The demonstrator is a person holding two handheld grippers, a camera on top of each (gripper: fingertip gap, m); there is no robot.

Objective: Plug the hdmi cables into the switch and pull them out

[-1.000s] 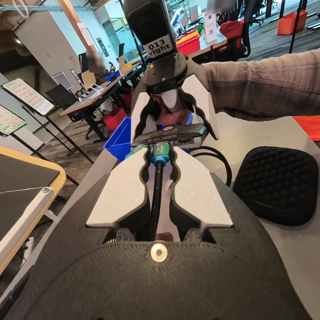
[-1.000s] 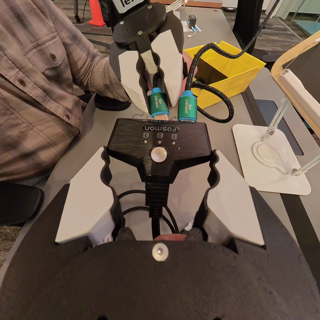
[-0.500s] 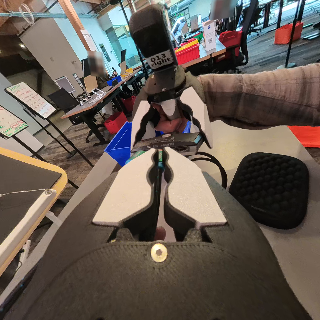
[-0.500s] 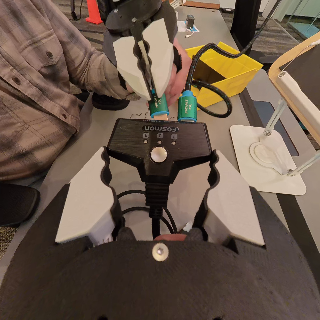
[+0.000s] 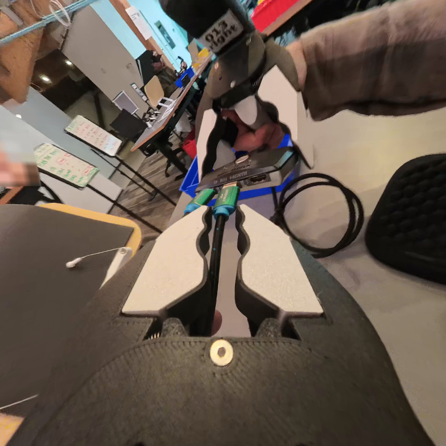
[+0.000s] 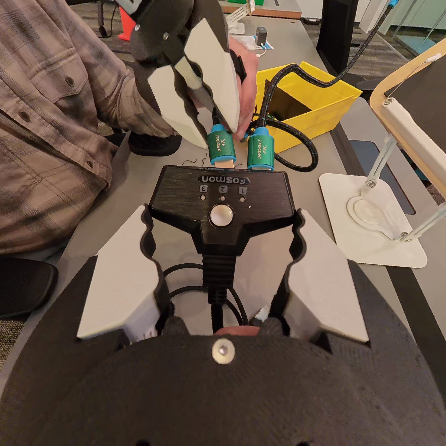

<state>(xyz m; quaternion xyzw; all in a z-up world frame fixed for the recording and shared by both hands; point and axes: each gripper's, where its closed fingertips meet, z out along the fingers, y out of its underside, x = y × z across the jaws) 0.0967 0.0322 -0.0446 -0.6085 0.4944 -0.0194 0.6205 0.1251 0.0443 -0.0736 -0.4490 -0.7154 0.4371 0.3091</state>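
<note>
The black HDMI switch (image 6: 222, 193) sits between the pads of my right gripper (image 6: 222, 214), which press on its two sides. Two green HDMI plugs enter its far edge. The middle plug (image 6: 220, 147) shows a strip of gold metal outside its port. The other plug (image 6: 260, 154) sits flush in the port beside it. My left gripper (image 5: 223, 212) is open just behind the middle plug (image 5: 226, 196). That plug's black braided cable (image 5: 216, 253) runs loose between the fingers, with a gap on the right side. The switch (image 5: 248, 169) also shows in the left wrist view.
A yellow bin (image 6: 313, 101) stands behind the plugs and a white stand base (image 6: 369, 217) lies to the right. In the left wrist view a black padded cushion (image 5: 410, 217) and a coiled black cable (image 5: 321, 212) lie on the grey table; a blue bin (image 5: 190, 176) is beyond its edge. The gap from one gripper's tips to the other's is roughly 5 cm.
My left gripper let go of the middle plug, slid back and closed on its cable, then opened again and tilted. The right gripper and the switch have not moved.
</note>
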